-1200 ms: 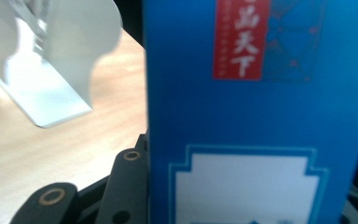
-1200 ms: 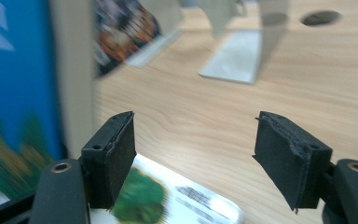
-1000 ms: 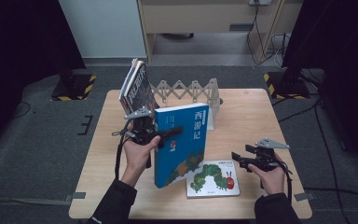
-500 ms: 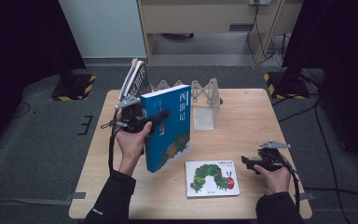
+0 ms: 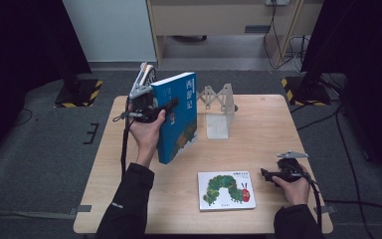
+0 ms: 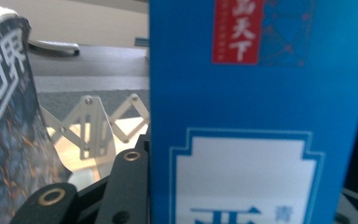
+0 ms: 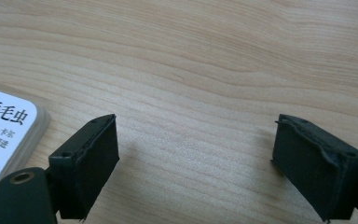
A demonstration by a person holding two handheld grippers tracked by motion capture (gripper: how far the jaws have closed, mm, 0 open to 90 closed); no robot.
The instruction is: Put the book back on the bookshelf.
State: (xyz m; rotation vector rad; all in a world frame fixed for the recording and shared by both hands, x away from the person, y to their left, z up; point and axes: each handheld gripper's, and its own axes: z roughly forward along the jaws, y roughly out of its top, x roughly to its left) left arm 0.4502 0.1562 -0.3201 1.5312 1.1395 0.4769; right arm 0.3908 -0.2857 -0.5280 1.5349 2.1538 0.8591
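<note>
Pale wooden table (image 5: pixel 258 139), centre frame: left gripper (image 5: pixel 151 110) clamped the tall blue hardcover book (image 5: pixel 178 117) upright, lifted toward the white accordion book rack (image 5: pixel 218 107), likely for shelving. Right gripper (image 7: pixel 193 156), lower right, jaws just opening, empty, beside the flat caterpillar picture book (image 5: pixel 226 189).

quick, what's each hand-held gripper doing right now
left hand-held gripper: shut on the blue book, holding it upright above the table.
right hand-held gripper: open, nothing between its jaws, which have just been opening; beside the caterpillar book.

Left gripper (image 5: pixel 165 107) carried blue book (image 5: pixel 179 117) up, seemingly rackward
</note>
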